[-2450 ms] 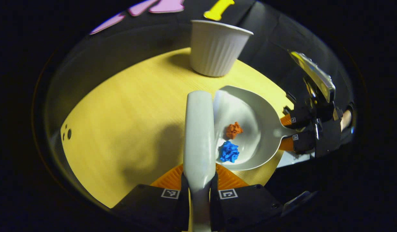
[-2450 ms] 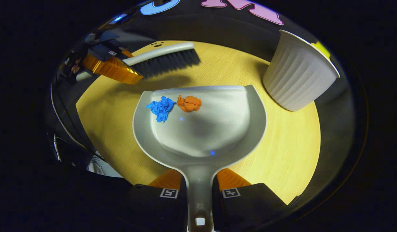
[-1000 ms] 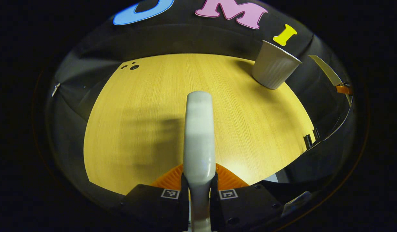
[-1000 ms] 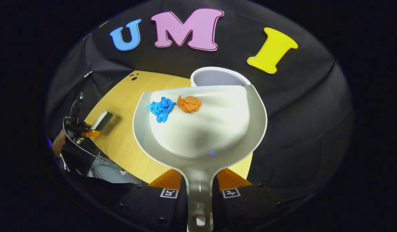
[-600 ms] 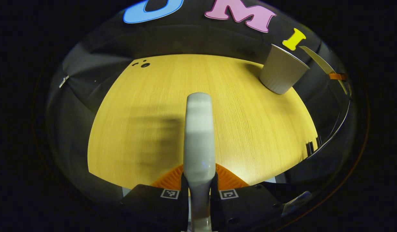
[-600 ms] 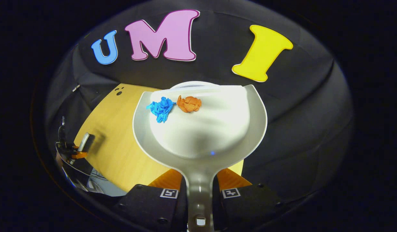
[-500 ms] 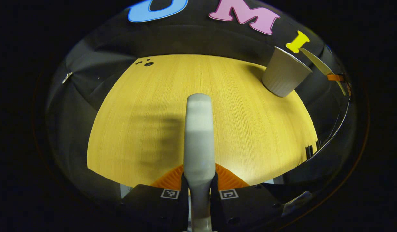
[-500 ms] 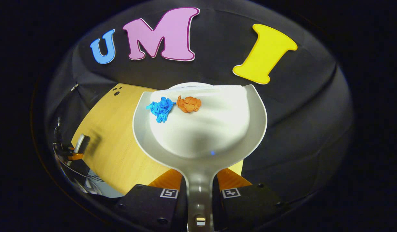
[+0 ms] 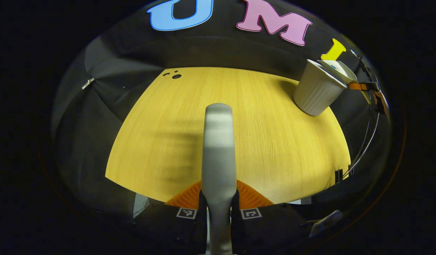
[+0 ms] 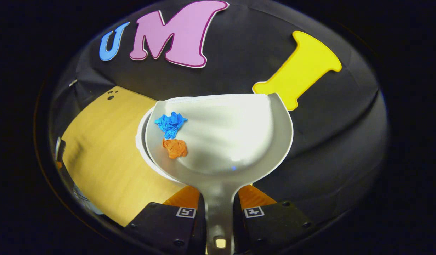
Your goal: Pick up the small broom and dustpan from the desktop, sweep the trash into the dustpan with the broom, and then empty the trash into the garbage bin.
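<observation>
In the right gripper view my right gripper (image 10: 219, 203) is shut on the handle of the grey dustpan (image 10: 232, 141). The pan is tilted to its left, with a blue paper wad (image 10: 170, 124) and an orange paper wad (image 10: 175, 148) near its left rim. Under that rim peeks the white rim of the garbage bin (image 10: 140, 141). In the left gripper view my left gripper (image 9: 218, 202) is shut on the grey broom (image 9: 218, 141), held over the wooden table (image 9: 274, 141). Far right, the ribbed white bin (image 9: 317, 92) has the dustpan (image 9: 340, 69) tipped over its mouth.
The round wooden table (image 10: 97, 156) has small dark holes (image 9: 173, 75) near its far edge. Black cloth walls close in behind the bin. A cable (image 9: 363, 148) hangs at the table's right side.
The dustpan has tilted left over the bin, and the orange wad has slid down toward the left rim below the blue one. The broom has drawn back slightly from the table.
</observation>
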`<control>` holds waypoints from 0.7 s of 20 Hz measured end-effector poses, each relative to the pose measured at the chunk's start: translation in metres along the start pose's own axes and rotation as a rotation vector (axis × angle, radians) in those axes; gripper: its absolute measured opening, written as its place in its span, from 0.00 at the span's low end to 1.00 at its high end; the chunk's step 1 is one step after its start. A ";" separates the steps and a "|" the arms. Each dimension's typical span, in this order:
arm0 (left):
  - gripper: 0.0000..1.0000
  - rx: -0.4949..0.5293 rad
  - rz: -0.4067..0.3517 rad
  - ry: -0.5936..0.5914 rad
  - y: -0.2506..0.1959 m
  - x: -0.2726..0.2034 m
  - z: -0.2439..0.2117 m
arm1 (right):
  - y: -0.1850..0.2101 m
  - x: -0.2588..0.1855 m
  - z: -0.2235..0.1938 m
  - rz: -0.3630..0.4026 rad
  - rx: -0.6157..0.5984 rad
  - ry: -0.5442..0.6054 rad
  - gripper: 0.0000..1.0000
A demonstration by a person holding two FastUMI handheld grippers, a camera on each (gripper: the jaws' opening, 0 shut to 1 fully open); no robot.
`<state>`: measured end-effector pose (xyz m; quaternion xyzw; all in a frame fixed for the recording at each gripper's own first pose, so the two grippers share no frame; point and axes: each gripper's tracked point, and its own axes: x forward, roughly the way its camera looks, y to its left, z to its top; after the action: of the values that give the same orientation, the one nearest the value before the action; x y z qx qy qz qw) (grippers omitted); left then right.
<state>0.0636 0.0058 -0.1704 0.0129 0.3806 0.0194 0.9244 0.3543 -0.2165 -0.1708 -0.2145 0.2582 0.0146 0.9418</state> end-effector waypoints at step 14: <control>0.31 0.035 -0.132 -0.027 -0.011 0.030 0.060 | -0.031 0.020 0.010 -0.404 -0.408 0.000 0.34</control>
<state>0.1271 -0.0041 -0.1495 0.0041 0.3683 -0.0486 0.9284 0.3804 -0.2422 -0.1607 -0.4467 0.2020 -0.1220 0.8630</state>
